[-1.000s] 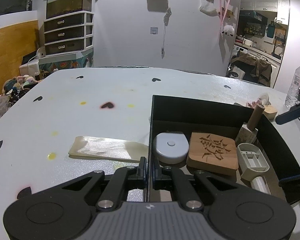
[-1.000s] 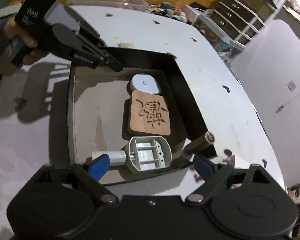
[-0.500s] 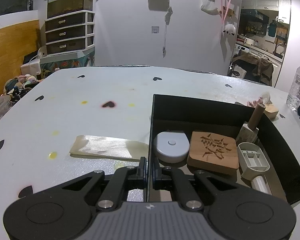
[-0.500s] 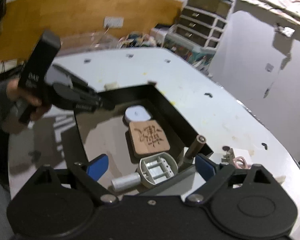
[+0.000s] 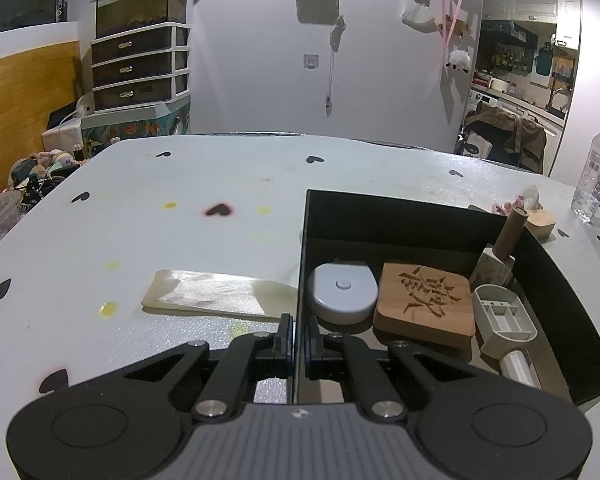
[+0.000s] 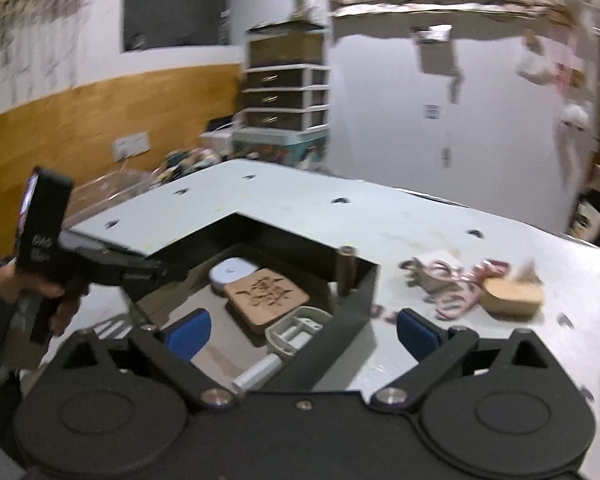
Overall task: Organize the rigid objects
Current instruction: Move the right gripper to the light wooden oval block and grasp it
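A black box (image 5: pixel 400 216) sits on the white table and shows in the right wrist view too (image 6: pixel 356 304). It holds a white round case (image 5: pixel 342 292), a carved wooden block (image 5: pixel 426 304), a grey plastic holder (image 5: pixel 502 316), a white cylinder (image 5: pixel 518 366) and a leaning brown tube (image 5: pixel 510 234). My left gripper (image 5: pixel 299 336) is shut on the box's left wall. My right gripper (image 6: pixel 302 334) is open and empty, raised above the box's near right corner.
A cream flat sheet (image 5: pixel 216 294) lies left of the box. A round wooden piece (image 6: pixel 512 298) and pink cords (image 6: pixel 456 280) lie right of the box. A water bottle (image 5: pixel 594 172) stands at the far right table edge.
My right gripper has lifted and tilted up away from the box, staying open. My left gripper has kept its grip on the box wall.
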